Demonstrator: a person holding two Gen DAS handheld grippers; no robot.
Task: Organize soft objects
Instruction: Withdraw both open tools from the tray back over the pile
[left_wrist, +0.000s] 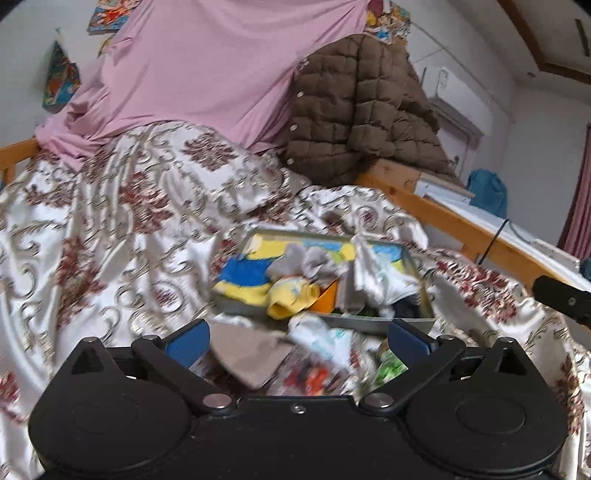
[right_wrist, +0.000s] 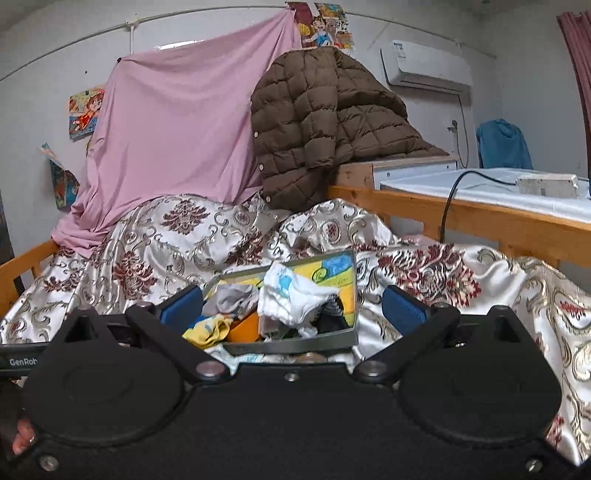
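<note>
A shallow grey box (left_wrist: 369, 325) with a colourful picture lining lies on the patterned satin bedspread (left_wrist: 129, 221). It holds a heap of small soft things: a yellow sock (left_wrist: 291, 297), a grey sock (left_wrist: 314, 260), a white cloth (left_wrist: 373, 273) and a blue and yellow piece (left_wrist: 245, 278). My left gripper (left_wrist: 299, 339) is open just short of the box, over a brown-grey cloth (left_wrist: 251, 358) and a white printed cloth (left_wrist: 325, 339) that lie loose. My right gripper (right_wrist: 291, 308) is open too, level with the box (right_wrist: 295, 345); between its blue pads I see a white printed sock (right_wrist: 291, 295), unheld.
A brown quilted jacket (right_wrist: 317, 122) hangs over a wooden ledge behind the bed, beside a draped pink sheet (right_wrist: 177, 140). A wooden bed rail (right_wrist: 480, 218) runs along the right, with a white surface, a cable and a power strip (right_wrist: 546, 184) beyond.
</note>
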